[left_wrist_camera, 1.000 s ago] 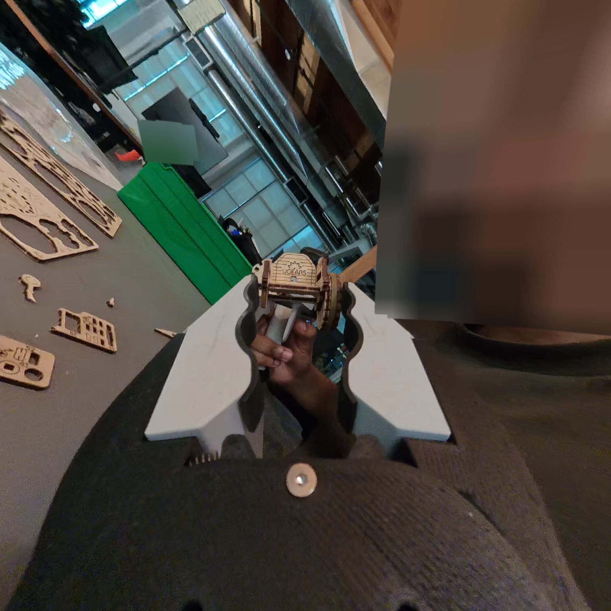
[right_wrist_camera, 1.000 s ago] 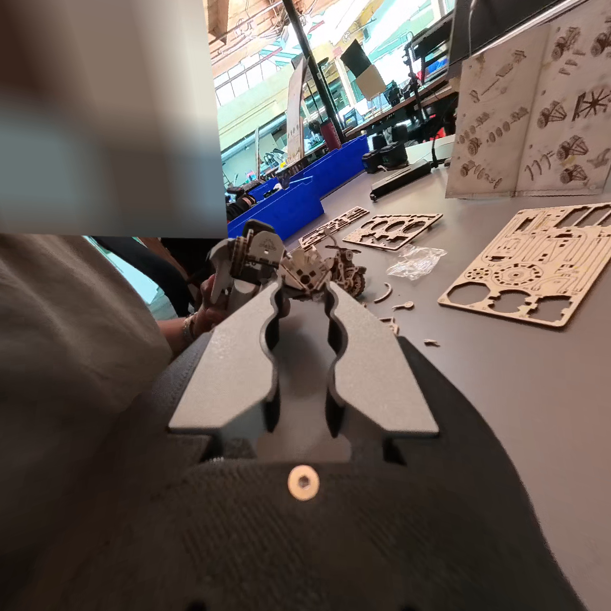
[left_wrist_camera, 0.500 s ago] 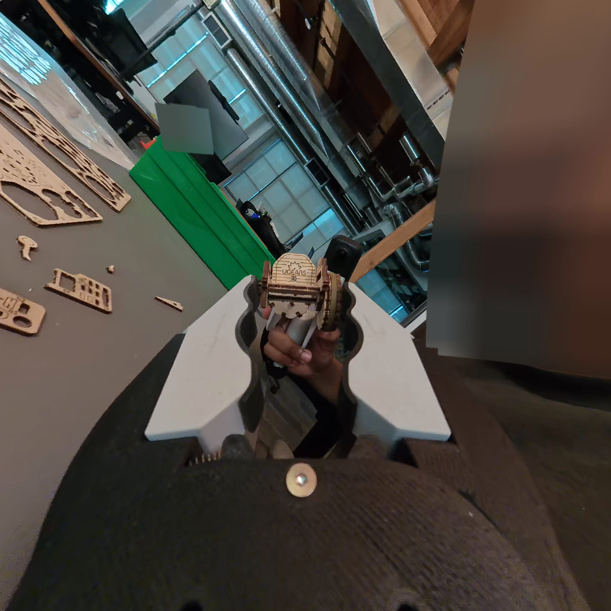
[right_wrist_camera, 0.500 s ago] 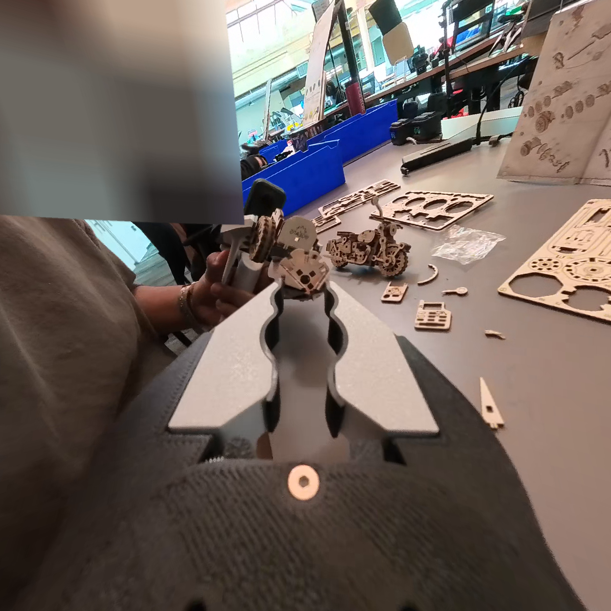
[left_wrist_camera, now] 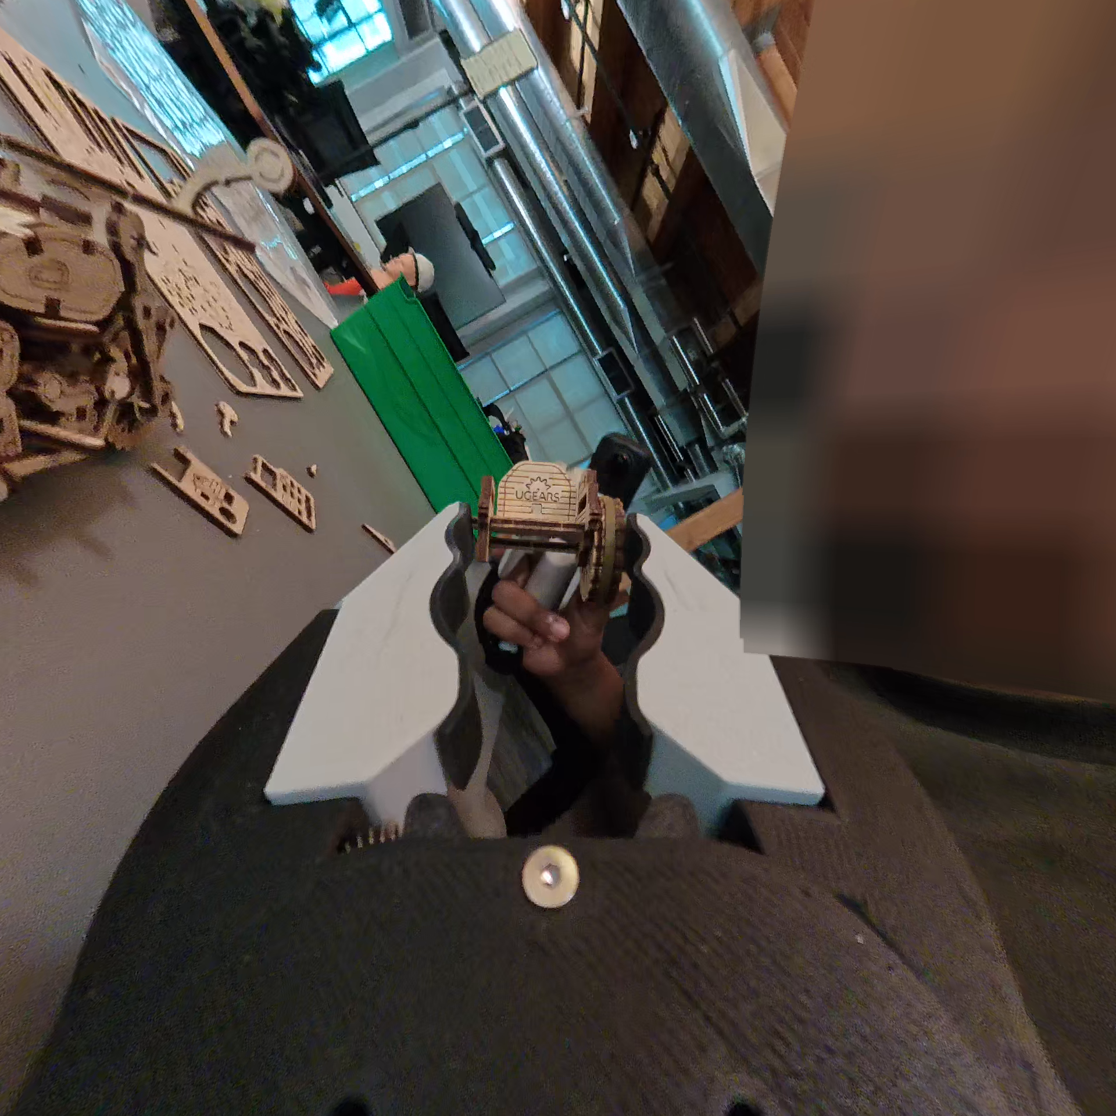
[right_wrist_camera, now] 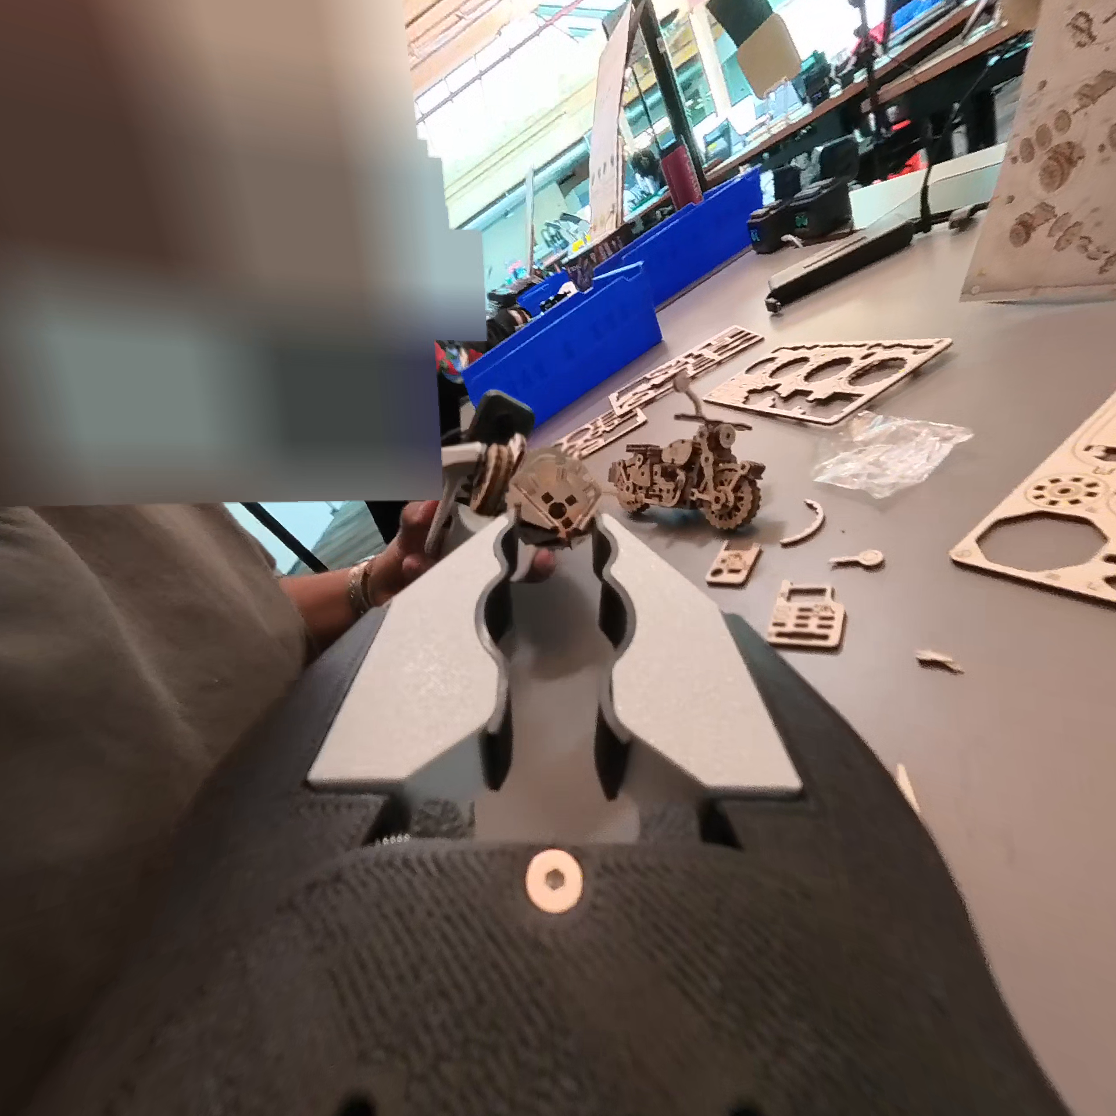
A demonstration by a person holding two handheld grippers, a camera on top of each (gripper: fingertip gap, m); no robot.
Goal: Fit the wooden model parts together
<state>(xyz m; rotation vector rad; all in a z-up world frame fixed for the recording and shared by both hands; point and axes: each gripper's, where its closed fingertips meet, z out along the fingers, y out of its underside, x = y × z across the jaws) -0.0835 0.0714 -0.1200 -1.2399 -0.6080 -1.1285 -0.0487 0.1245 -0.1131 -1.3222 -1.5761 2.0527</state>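
A small wooden sidecar-like part (left_wrist_camera: 540, 513) with a wheel on its right side sits between my left gripper's (left_wrist_camera: 546, 534) fingertips, which are shut on it. In the right wrist view the same part (right_wrist_camera: 552, 504) sits at my right gripper's (right_wrist_camera: 552, 534) tips, whose narrow jaws close on its underside. The left gripper's fingers (right_wrist_camera: 450, 501) show to its left. The right gripper's grey fingers (left_wrist_camera: 540, 580) and a hand (left_wrist_camera: 543, 640) show under the part in the left wrist view. A built wooden motorcycle (right_wrist_camera: 688, 483) stands on the grey table (right_wrist_camera: 996, 694), and also shows in the left wrist view (left_wrist_camera: 66, 338).
Punched-out wooden sheets (right_wrist_camera: 827, 374) (left_wrist_camera: 235, 338) and small loose pieces (right_wrist_camera: 806, 616) (left_wrist_camera: 281, 492) lie on the table. A clear plastic bag (right_wrist_camera: 888, 453), blue bins (right_wrist_camera: 567, 350), a green bin (left_wrist_camera: 416, 386) and an instruction sheet (right_wrist_camera: 1063, 151) are farther off. A person's torso is close on one side. Across from one pair of fingers to the other is roughly 7 cm.
Both grippers, with the part between them, have moved toward the motorcycle. It is now nearer in the right wrist view and has come into the left wrist view.
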